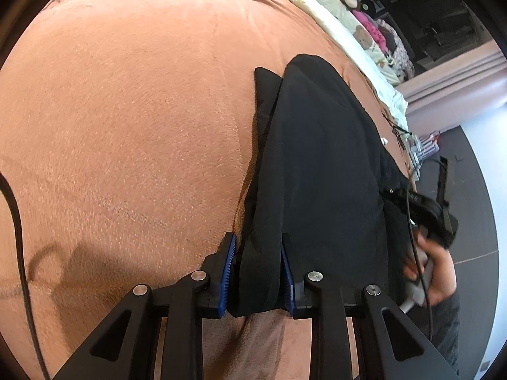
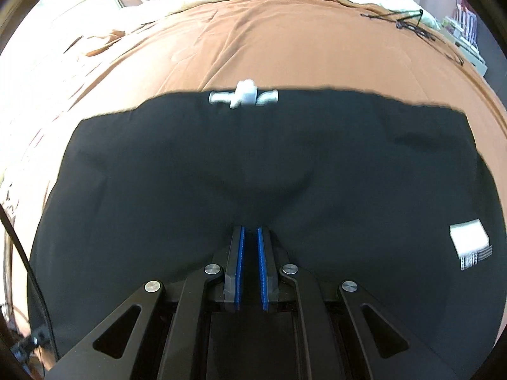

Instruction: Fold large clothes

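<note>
brown plush bed cover (image 1: 126, 110) carries the large black cloth garment (image 1: 317, 158). left tool (image 1: 257, 272) is clenched on its bunched edge; right tool (image 2: 250, 266) pinches a fold. the fold seems midway; next, both should carry the edge across evenly.

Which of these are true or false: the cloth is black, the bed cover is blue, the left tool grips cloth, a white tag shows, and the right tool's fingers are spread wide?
1. The garment is black. True.
2. The bed cover is blue. False: it is orange-brown.
3. The left gripper has black fabric bunched between its fingers. True.
4. A white label shows on the garment. True.
5. The right gripper is spread wide. False: its blue pads stand close together, on the cloth.
</note>
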The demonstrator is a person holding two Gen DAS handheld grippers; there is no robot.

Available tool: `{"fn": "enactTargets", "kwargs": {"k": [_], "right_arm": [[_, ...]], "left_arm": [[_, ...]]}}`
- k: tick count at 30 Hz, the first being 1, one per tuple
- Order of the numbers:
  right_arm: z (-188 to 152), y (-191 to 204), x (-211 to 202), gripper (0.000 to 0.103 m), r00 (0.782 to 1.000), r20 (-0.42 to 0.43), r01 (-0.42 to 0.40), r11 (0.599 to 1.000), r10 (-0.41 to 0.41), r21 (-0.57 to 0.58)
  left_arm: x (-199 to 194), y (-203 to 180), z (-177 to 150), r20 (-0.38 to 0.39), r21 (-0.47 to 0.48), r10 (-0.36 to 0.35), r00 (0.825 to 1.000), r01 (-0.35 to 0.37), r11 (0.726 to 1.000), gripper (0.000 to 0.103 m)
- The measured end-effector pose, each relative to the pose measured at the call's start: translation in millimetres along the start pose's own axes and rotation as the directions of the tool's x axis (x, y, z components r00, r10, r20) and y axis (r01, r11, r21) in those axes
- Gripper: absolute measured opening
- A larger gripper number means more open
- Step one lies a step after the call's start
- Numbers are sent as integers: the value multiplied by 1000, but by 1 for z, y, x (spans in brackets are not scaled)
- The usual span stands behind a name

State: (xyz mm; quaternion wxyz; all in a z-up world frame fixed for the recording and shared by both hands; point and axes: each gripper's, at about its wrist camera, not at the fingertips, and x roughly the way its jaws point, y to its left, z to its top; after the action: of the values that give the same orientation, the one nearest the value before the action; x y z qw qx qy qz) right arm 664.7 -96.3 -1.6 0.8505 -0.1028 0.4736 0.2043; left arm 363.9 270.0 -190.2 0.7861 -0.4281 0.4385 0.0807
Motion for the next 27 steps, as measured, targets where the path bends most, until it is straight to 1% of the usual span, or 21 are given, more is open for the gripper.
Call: {"fn": "enactTargets", "kwargs": {"k": [2,3,4,7,9,11,14,18,22,25,27], "right_arm": [[10,4,8,5,1000,6,27,1000,-27,-12],[15,5,14,5,999,5,44,999,-44,5],[22,6,21,5,999,-2,45,999,-45,13],[32,3,31,5,999,-23,25,999,-25,33],[38,-10,25,5,999,-39,14,999,-12,32],[41,-16,15,5,1000,-31,2,999,-1,36],[33,-23,-6,5,999,8,-48,998,48,40],[7,-29,-39,5,993,38,-110,994,109,30],[-22,-28,-57,5,982,44,-184,983,183,19],[-41,-31,-64,6,973,44,-228,973,226,30],[-54,-25,-69,6,966,38,-255,966,254,42]], "left_arm": [[-1,2,-1,1,-9,-8,1000,8,1000,28],[-1,3,0,0,-12,-12,1000,12,1000,28],[0,3,0,-1,-13,-15,1000,15,1000,28],[-1,5,1,-9,-19,-32,999,32,999,28],[-2,8,2,-13,-30,-48,999,47,998,28],[-6,8,3,-11,-41,-66,998,66,997,28],[-16,6,2,-1,-56,-99,995,98,994,28],[-21,5,5,-8,-87,-128,992,126,988,28],[-26,-4,11,-15,-85,-138,990,136,987,28],[-33,-8,13,-7,-86,-146,989,144,986,28],[-36,-9,15,-8,-90,-147,989,146,985,28]]}}
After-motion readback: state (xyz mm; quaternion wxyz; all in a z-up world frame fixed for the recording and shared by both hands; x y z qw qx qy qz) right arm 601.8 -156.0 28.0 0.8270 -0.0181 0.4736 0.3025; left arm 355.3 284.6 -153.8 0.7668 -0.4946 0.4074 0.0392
